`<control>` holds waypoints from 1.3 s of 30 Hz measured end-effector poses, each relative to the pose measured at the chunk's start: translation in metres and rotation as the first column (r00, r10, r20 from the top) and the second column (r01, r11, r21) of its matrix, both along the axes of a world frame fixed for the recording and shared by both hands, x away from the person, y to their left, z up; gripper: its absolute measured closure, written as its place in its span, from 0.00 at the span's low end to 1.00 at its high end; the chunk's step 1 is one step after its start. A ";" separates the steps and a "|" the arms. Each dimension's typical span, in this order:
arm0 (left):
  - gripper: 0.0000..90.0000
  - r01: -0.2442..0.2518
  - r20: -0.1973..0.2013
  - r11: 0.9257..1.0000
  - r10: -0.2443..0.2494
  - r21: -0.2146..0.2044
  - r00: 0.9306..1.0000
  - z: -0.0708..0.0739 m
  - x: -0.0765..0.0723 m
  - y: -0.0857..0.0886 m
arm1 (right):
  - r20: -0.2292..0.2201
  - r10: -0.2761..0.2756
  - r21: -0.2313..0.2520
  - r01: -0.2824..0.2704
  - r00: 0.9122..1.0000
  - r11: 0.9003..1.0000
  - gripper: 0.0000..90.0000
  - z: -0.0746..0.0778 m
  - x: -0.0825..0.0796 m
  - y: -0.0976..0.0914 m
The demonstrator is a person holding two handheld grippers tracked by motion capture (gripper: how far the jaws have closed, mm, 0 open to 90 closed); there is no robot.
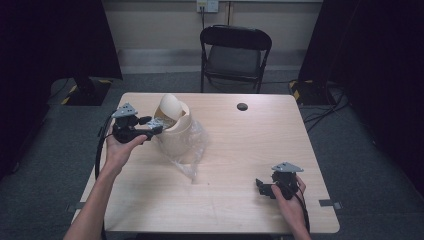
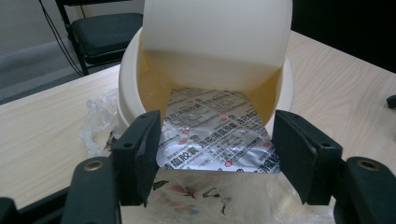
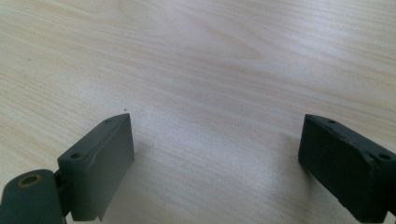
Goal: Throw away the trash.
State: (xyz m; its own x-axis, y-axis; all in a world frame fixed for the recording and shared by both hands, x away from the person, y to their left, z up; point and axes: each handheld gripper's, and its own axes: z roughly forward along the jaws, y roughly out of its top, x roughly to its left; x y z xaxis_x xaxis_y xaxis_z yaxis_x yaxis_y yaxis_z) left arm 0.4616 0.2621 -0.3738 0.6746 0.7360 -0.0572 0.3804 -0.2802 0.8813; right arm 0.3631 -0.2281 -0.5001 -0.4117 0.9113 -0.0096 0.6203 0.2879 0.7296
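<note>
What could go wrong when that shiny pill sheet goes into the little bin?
The left gripper pinches the silver pill sheet by its thin side edges, so it might bend or slip out. The swing lid is tipped inward above the sheet and could swing back and knock it. The bin has a crinkly plastic bag at its base, and the right gripper is far off, so a push might slide the bin.
</note>
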 end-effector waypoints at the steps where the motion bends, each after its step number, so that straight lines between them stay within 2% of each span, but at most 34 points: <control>1: 0.38 -0.003 -0.001 1.000 0.003 -0.011 1.000 0.000 0.001 -0.001 | 0.000 0.000 0.000 0.000 1.000 1.000 0.11 0.000 0.000 0.000; 5: 0.38 -0.007 0.005 0.999 0.007 -0.033 1.000 0.003 0.006 -0.004 | 0.000 0.000 0.000 0.000 1.000 1.000 0.11 0.000 0.000 0.000; 8: 0.39 -0.008 0.008 1.000 0.008 -0.017 1.000 0.004 0.011 -0.008 | 0.000 0.000 0.000 0.000 1.000 1.000 0.11 0.000 0.000 0.000; 9: 0.39 -0.010 0.002 1.000 0.010 -0.026 1.000 0.003 0.012 -0.009 | 0.000 0.000 0.000 0.000 1.000 1.000 0.11 0.000 0.000 0.000; 11: 0.39 -0.007 0.009 1.000 0.007 -0.009 1.000 0.001 0.015 -0.012 | 0.000 0.000 0.000 0.000 1.000 1.000 0.11 0.000 0.000 0.000; 14: 0.39 -0.007 0.003 1.000 0.007 -0.019 1.000 -0.001 0.018 -0.016 | 0.000 0.000 0.000 0.000 1.000 1.000 0.11 0.000 0.000 0.000; 16: 0.40 0.000 0.003 1.000 0.000 -0.006 1.000 -0.001 0.020 -0.019 | 0.000 0.000 0.000 0.000 1.000 1.000 0.11 0.000 0.000 0.000; 17: 0.44 0.014 0.005 1.000 -0.013 -0.005 1.000 -0.001 0.021 -0.021 | 0.000 0.000 0.000 0.000 1.000 1.000 0.11 0.000 0.000 0.000; 18: 0.54 0.007 -0.001 1.000 -0.007 -0.015 1.000 -0.001 0.021 -0.023 | 0.000 0.000 0.000 0.000 1.000 1.000 0.11 0.000 0.000 0.000; 20: 0.50 0.011 -0.013 1.000 -0.012 -0.006 1.000 0.001 0.024 -0.026 | 0.000 0.000 0.000 0.000 1.000 1.000 0.11 0.000 0.000 0.000; 23: 0.44 0.018 -0.014 0.999 -0.018 0.031 1.000 0.000 0.027 -0.030 | 0.000 0.000 0.000 0.000 1.000 1.000 0.11 0.000 0.000 0.000; 28: 0.33 0.009 -0.041 1.000 -0.009 -0.019 0.999 -0.001 0.027 -0.024 | 0.000 0.000 0.000 0.000 1.000 1.000 0.11 0.000 0.000 0.000; 32: 0.23 0.017 -0.032 0.999 -0.018 -0.034 0.999 0.003 0.024 -0.022 | 0.000 0.000 0.000 0.000 1.000 1.000 0.11 0.000 0.000 0.000; 39: 0.20 0.040 -0.017 0.998 -0.040 -0.052 0.999 0.010 0.018 -0.018 | -0.001 0.000 0.000 0.000 1.000 1.000 0.11 0.000 0.000 0.000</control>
State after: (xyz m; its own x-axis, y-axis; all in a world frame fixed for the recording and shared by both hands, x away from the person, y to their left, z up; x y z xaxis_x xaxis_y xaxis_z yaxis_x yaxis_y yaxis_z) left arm 0.4791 0.2443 -0.3638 0.7019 0.7042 -0.1069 0.3856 -0.2495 0.8883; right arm 0.3632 -0.2282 -0.5000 -0.4122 0.9111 -0.0094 0.6205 0.2883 0.7293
